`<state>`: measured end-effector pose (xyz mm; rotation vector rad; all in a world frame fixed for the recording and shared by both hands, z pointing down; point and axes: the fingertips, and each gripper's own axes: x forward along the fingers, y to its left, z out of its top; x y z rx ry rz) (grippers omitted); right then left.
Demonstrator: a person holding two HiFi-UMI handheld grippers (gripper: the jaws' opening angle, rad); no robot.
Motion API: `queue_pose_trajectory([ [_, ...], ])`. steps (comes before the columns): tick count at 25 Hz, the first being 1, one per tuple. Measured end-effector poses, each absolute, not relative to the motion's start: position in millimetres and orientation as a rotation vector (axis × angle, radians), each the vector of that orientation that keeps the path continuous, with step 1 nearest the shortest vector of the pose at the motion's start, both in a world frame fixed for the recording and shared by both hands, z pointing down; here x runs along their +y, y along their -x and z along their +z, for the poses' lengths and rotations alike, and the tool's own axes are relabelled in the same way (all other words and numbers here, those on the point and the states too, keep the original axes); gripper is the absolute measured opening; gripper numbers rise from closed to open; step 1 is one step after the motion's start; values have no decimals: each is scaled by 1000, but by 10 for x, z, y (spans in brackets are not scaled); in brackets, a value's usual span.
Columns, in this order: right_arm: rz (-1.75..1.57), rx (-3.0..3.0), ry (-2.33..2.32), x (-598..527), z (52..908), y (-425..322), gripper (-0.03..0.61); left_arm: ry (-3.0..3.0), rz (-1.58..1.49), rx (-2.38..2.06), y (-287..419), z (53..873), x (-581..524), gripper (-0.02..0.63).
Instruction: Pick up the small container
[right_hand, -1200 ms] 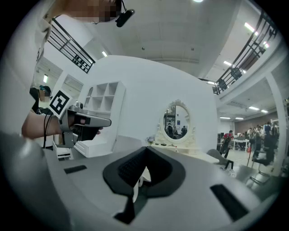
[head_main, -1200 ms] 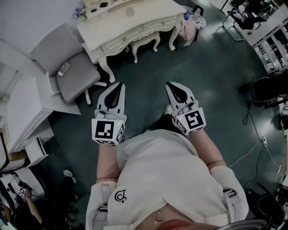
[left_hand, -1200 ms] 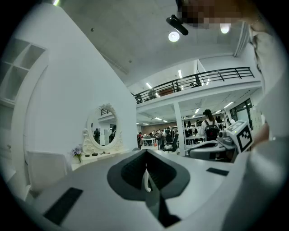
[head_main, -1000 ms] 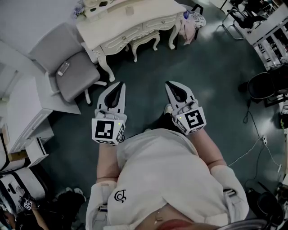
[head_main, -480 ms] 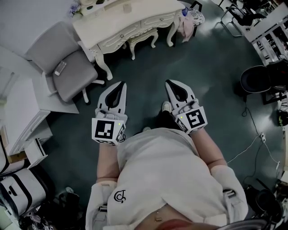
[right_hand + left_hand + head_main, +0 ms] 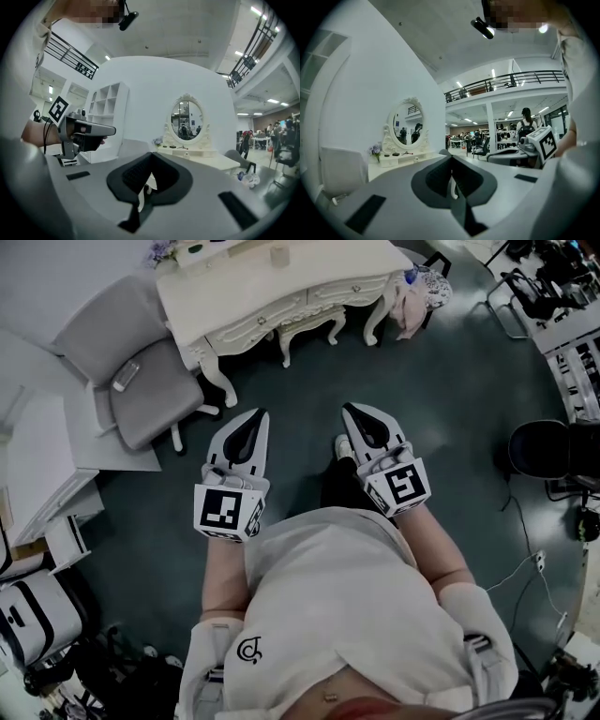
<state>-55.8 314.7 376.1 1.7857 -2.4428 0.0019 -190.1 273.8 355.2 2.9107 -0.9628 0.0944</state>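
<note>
Jaws closed empty, left tool point(image 6: 259, 414) and right tool point(image 6: 350, 411) smooth grey plastic, carved cream dressing table point(image 6: 314, 277)

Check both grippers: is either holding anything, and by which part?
Nothing is held. The left gripper and right gripper both have jaws shut with nothing between them.

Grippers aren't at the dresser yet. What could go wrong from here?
1. The left gripper and right gripper are both shut. Reaching the small container like that would probably knock it over on the vanity table.
2. The stool under the table and the grey chair beside it crowd the approach, so a foot could catch.
</note>
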Motion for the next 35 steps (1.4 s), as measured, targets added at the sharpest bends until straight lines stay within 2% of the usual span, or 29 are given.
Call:
queue_pose_trajectory([
  [10, 62, -2540, -1586, 1599, 3931, -624, 6, -2812, 117, -1176, 728, 3610, 1343, 12],
  [16, 64, -2586, -1483, 877, 3874, -1092, 6, -2776, 111, -1264, 229, 3551, 689, 12],
  [23, 115, -2617, -1408, 159, 4035, -1228, 6, -2721, 238, -1309, 61, 3832, 63, 12],
  [35, 146, -2599, -1381, -1511, 4227, -1215, 6, -2708, 237, -1286, 45, 4096, -1660, 12],
])
